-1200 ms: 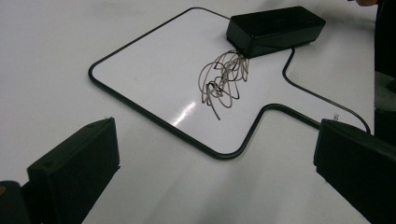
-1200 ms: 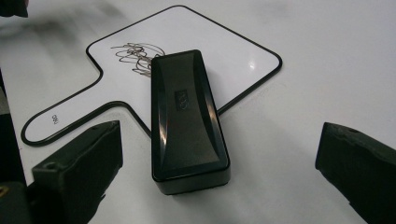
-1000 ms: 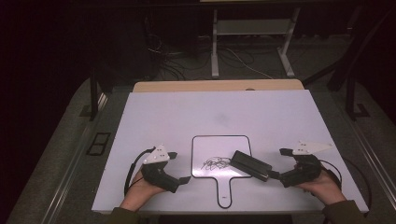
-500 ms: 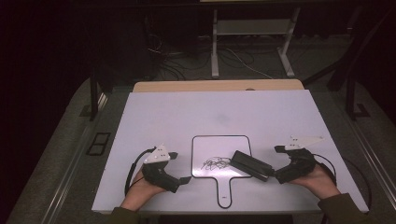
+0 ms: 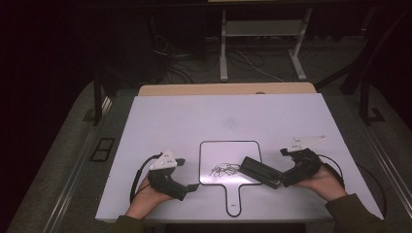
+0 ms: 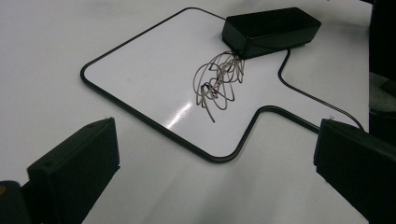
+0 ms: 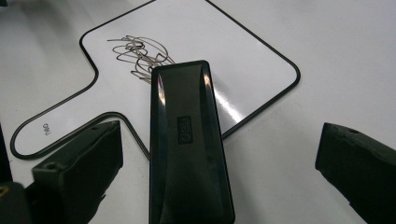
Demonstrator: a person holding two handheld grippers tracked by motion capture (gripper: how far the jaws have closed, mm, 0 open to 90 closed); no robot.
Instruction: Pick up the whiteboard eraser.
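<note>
Right gripper (image 5: 281,180) wide open at the near right of the white table (image 5: 160,121), both black jaws well apart and closed on nothing, with the black whiteboard eraser (image 5: 261,171) lying between them in the right gripper view (image 7: 189,144), not visibly touched by either jaw. Eraser flat on its face, label upward, far end resting on the right-hand part of the small paddle-shaped whiteboard (image 5: 228,153), near end overhanging the black rim onto the table. Grey scribble (image 5: 222,169) on the board just beside the eraser's far end, running under its edge in the left gripper view (image 6: 217,81). Whiteboard (image 7: 196,42) flat near the table's front edge, handle pointing toward the person, small printed mark on the handle. Left gripper (image 5: 188,184) likewise open and empty, resting low on the table just left of the board's handle, held in the left hand (image 5: 145,196), jaws aimed across the board toward the eraser (image 6: 271,30). Right hand (image 5: 323,182) cupped under its gripper, dark green sleeve (image 5: 354,216) at the table's near right corner. Grey three-cornered plates atop both grippers, cables trailing behind. Beyond the table, a strip of pale wooden board (image 5: 226,89), then dark floor with loose cables (image 5: 248,63) and a white metal stand (image 5: 260,29).
</note>
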